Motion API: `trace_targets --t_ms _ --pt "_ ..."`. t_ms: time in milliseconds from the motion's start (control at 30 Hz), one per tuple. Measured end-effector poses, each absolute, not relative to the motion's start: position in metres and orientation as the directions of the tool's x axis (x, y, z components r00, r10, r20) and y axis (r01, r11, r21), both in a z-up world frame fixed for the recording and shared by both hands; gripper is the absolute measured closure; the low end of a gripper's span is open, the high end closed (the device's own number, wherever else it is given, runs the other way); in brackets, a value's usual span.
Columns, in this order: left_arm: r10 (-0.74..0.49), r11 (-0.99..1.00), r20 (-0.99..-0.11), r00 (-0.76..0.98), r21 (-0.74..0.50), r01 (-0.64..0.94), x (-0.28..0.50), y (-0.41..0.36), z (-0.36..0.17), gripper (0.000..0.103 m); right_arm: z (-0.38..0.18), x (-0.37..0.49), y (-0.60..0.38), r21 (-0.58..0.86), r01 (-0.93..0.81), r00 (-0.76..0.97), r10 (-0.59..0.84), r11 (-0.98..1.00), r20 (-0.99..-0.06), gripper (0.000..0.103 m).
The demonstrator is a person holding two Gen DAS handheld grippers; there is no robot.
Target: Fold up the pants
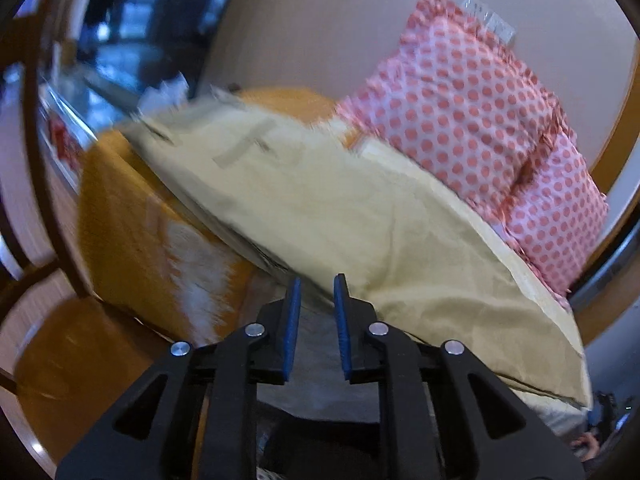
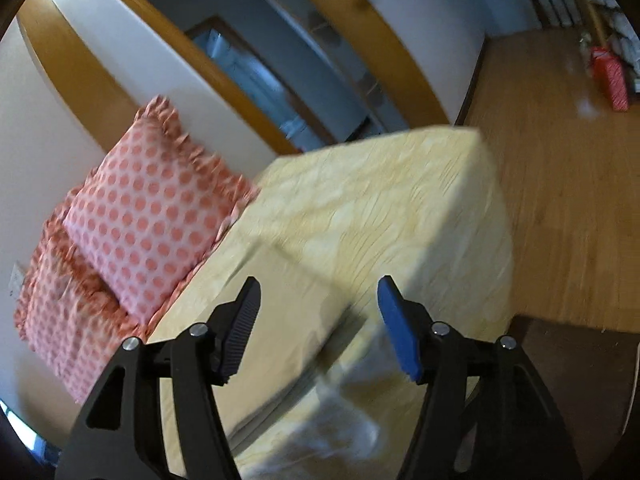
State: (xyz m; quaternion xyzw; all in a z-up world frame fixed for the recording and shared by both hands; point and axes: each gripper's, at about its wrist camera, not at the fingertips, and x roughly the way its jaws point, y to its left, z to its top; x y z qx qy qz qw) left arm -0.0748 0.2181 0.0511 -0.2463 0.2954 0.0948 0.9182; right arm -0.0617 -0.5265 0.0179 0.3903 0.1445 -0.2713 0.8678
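Beige pants (image 1: 320,208) lie folded flat on a yellow bed (image 1: 132,232), their edge just ahead of my left gripper (image 1: 317,292). The left gripper's blue pads stand a narrow gap apart and hold nothing. In the right wrist view the folded pants (image 2: 280,320) lie on the bed (image 2: 400,200) below my right gripper (image 2: 318,300), which is wide open and empty above the fabric's corner. Both views are blurred by motion.
Two pink polka-dot pillows (image 1: 480,120) lean on the wall at the bed's head; they also show in the right wrist view (image 2: 148,216). A wooden floor (image 2: 560,184), a doorway (image 2: 256,72) and a red box (image 2: 610,78) lie beyond the bed.
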Motion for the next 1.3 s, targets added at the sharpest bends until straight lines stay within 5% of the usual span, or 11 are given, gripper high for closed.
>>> trace_targets --t_ms 167,300,400,500,733,900,1000,1100,1167,1200,1300 --pt "0.131 0.878 -0.486 0.864 -0.349 -0.329 -0.08 0.222 0.077 0.039 0.008 -0.054 -0.53 0.575 0.592 0.804 -0.361 0.565 -0.472 0.052" --pt "0.083 0.917 -0.46 0.884 -0.312 -0.248 -0.053 0.208 0.081 0.035 0.004 -0.046 -0.503 0.549 0.539 0.834 -0.315 0.639 -0.453 0.056" --pt "0.069 0.931 -0.495 0.866 -0.279 -0.234 -0.032 0.202 0.068 0.035 -0.005 -0.047 -0.489 0.603 0.466 0.876 -0.243 0.647 -0.417 0.085" --pt "0.043 0.929 -0.555 0.831 -0.284 -0.237 -0.017 0.202 0.047 0.035 -0.012 -0.042 -0.481 0.605 0.449 0.886 -0.24 0.658 -0.396 0.099" --pt "0.037 0.923 -0.553 0.833 -0.3 -0.241 -0.018 0.205 0.027 0.034 0.05 -0.001 -0.437 0.563 0.264 0.951 -0.116 0.783 -0.285 0.1" --pt "0.028 0.906 -0.53 0.848 -0.345 -0.245 -0.022 0.21 0.029 0.034 0.098 0.054 -0.312 0.543 -0.163 0.94 0.297 0.824 -0.169 0.1" --pt "0.025 0.881 -0.506 0.862 -0.397 -0.258 -0.033 0.22 0.035 0.034 0.091 0.077 -0.219 0.494 -0.376 0.818 0.532 0.784 -0.221 0.099" --pt "0.073 0.87 -0.498 0.864 -0.392 -0.3 -0.045 0.234 0.039 0.034 0.047 0.091 -0.129 0.382 -0.508 0.607 0.635 0.772 -0.477 0.089" --pt "0.111 0.859 -0.505 0.856 -0.385 -0.338 -0.052 0.246 0.038 0.03 0.022 0.086 -0.107 0.383 -0.539 0.52 0.654 0.75 -0.55 0.081" --pt "0.125 0.852 -0.506 0.853 -0.386 -0.354 -0.055 0.252 0.038 0.03 0.017 0.082 -0.106 0.388 -0.537 0.517 0.656 0.749 -0.55 0.067" --pt "0.161 0.826 -0.511 0.845 -0.399 -0.398 -0.063 0.272 0.033 0.03 0.021 0.081 -0.12 0.379 -0.508 0.574 0.632 0.774 -0.52 0.051"
